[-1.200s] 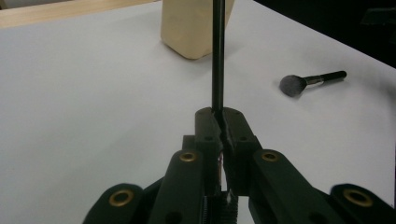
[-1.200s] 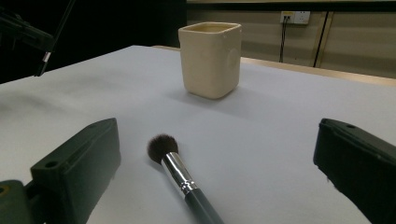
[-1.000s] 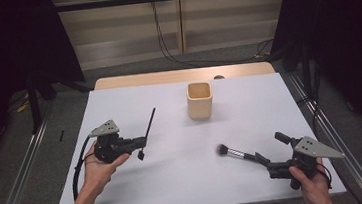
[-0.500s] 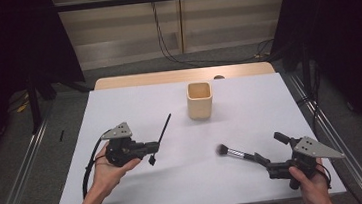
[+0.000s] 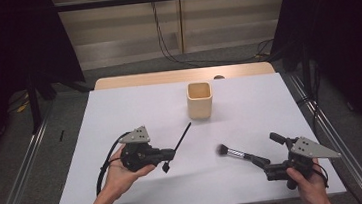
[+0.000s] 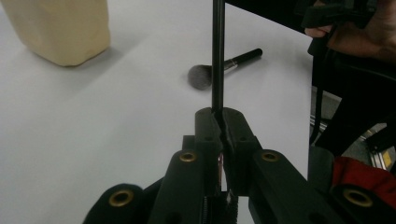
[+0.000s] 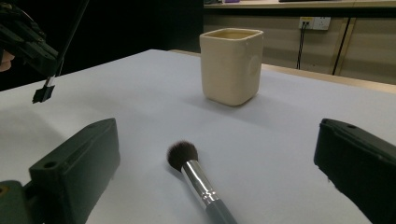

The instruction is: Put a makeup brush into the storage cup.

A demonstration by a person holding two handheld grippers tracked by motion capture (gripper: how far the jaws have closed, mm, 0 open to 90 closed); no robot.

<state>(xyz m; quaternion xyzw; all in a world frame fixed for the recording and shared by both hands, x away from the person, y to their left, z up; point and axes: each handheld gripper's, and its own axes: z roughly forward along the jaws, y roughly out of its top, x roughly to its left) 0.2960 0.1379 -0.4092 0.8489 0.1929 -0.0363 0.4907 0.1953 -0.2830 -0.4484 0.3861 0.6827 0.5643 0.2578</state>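
My left gripper (image 5: 170, 155) is shut on a thin black stick-like brush (image 5: 182, 138), held a little above the white table left of centre. In the left gripper view its jaws (image 6: 220, 115) pinch the stick (image 6: 217, 51), which points up and away. A fluffy makeup brush (image 5: 231, 152) with a silver ferrule lies flat on the table. My right gripper (image 5: 267, 149) stands open with the brush handle between its jaws; the bristle head (image 7: 182, 154) points toward a cream square cup (image 7: 231, 65). The cup (image 5: 199, 100) stands upright at the table's far middle.
The white sheet (image 5: 134, 111) covers the table, with a strip of bare wood (image 5: 181, 76) at the far edge. Metal floor rails (image 5: 29, 162) run along both sides. Cables hang down the back wall (image 5: 159, 28). The left hand and its gripper (image 7: 23, 39) show in the right gripper view.
The left hand has carried the thin brush to the right, toward the table's middle and nearer the makeup brush. The right gripper and the makeup brush have stayed in place.
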